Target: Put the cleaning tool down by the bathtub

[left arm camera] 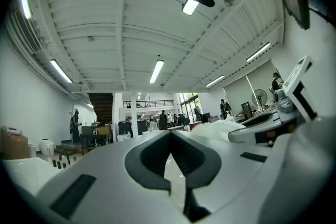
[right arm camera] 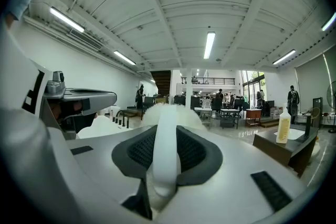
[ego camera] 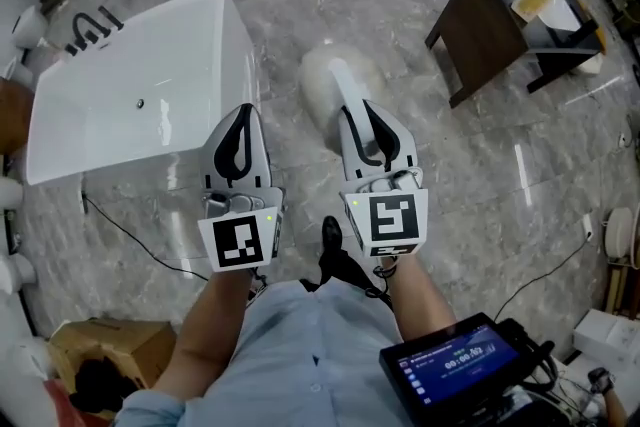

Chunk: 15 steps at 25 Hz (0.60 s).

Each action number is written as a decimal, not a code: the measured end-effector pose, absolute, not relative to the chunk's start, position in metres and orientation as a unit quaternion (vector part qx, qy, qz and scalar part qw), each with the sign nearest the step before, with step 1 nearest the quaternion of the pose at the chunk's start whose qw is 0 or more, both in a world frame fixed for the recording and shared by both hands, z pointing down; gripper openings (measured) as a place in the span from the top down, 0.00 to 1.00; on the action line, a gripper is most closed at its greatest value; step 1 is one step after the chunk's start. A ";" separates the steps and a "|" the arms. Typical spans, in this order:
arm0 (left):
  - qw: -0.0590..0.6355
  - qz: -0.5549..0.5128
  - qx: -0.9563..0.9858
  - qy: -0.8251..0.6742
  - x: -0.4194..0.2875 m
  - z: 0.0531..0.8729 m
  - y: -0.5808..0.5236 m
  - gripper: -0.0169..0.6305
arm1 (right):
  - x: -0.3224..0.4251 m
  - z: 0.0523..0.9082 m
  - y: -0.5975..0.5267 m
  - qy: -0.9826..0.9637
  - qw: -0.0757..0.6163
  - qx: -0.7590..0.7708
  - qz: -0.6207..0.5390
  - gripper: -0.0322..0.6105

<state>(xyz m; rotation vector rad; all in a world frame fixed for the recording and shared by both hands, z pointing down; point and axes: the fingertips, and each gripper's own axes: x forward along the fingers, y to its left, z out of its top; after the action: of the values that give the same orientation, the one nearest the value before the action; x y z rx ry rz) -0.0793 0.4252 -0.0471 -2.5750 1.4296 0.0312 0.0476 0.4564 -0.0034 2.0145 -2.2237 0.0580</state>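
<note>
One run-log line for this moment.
left gripper: shut, empty | right gripper: shut on cleaning tool | bathtub: beside tool, person's left

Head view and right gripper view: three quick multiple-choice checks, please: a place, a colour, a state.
1. In the head view the bathtub lies: A) left B) right C) bottom centre.
2. The cleaning tool is: A) red B) white C) black.
3. The right gripper is: A) open, empty B) shut, empty C) shut on the cleaning tool.
1A: it fills the upper left. 2B: handle and fluffy head are white. 3C: its jaws clamp the handle.
</note>
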 end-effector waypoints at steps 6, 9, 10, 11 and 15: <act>0.105 0.031 -0.862 0.494 -0.051 -0.069 0.388 0.95 | 0.072 -0.015 0.416 -0.746 0.062 0.663 0.012 0.79; 0.106 0.039 -0.858 0.502 -0.047 -0.075 0.371 0.95 | 0.078 -0.020 0.397 -0.751 0.061 0.658 0.005 0.79; 0.107 0.040 -0.856 0.505 -0.047 -0.076 0.365 0.95 | 0.078 -0.021 0.391 -0.753 0.062 0.655 0.003 0.79; 0.107 0.040 -0.854 0.508 -0.047 -0.076 0.359 0.95 | 0.079 -0.021 0.385 -0.755 0.065 0.653 0.001 0.79; 0.103 0.041 -0.848 0.518 -0.047 -0.074 0.332 0.95 | 0.082 -0.018 0.356 -0.760 0.069 0.646 0.001 0.79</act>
<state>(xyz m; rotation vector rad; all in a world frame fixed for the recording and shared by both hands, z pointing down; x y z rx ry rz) -0.0466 0.3324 -0.0741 -2.5030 1.5280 0.1198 0.0817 0.3559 -0.0177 1.9453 -2.2890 0.0023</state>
